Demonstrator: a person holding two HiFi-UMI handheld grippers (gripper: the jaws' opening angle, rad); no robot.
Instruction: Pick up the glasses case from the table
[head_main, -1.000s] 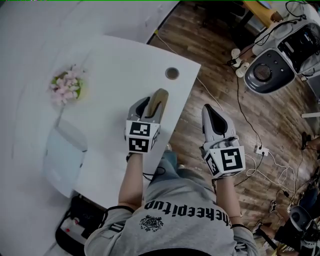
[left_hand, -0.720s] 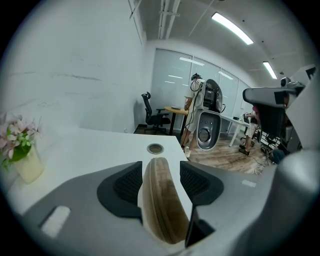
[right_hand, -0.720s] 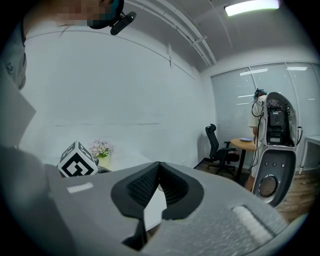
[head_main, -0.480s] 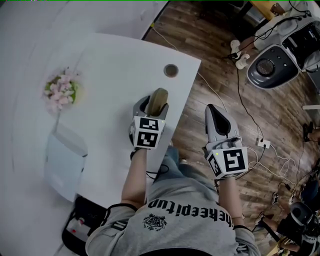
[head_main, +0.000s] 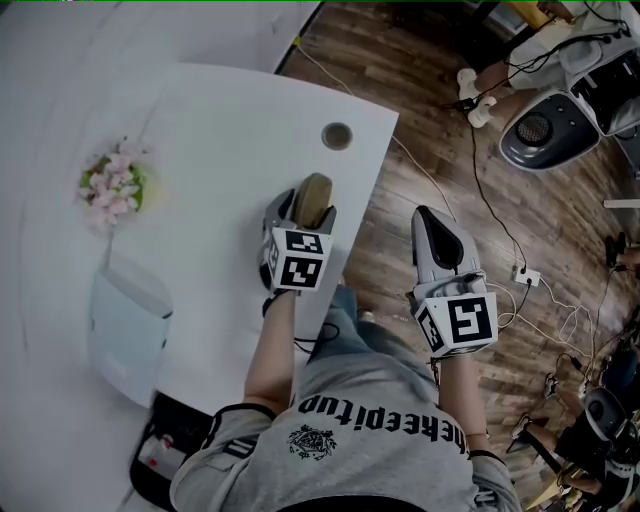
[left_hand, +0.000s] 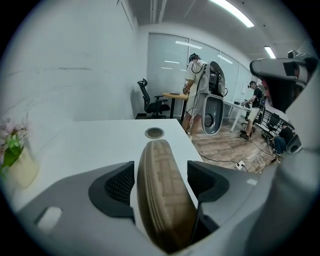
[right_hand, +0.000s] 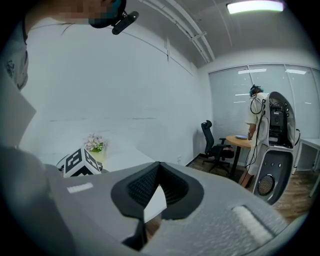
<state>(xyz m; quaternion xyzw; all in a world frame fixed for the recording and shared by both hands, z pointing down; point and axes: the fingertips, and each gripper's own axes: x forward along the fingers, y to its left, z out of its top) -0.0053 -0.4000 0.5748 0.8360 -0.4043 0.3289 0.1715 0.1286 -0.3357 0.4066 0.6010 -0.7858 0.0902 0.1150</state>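
Note:
The glasses case (head_main: 313, 197), tan with a woven pattern, stands on its edge near the right rim of the white table (head_main: 230, 120). My left gripper (head_main: 304, 208) straddles it, and its jaws are opening. In the left gripper view the case (left_hand: 162, 190) fills the gap of the left gripper (left_hand: 160, 172), with a thin strip of space between the case and each dark pad, so neither pad presses on it. My right gripper (head_main: 437, 228) hovers over the wooden floor to the right of the table. In the right gripper view the right gripper (right_hand: 159, 172) has its tips touching and holds nothing.
A round cable hole (head_main: 337, 135) lies beyond the case. A flower vase (head_main: 112, 185) and a pale box (head_main: 128, 325) sit at the table's left. A black bag (head_main: 160, 455) is below. Cables and a grey machine (head_main: 560, 110) occupy the floor. People (left_hand: 197, 95) stand at far desks.
My left gripper has sunk toward the table with the case and its jaws have spread apart from it. The right gripper has barely shifted.

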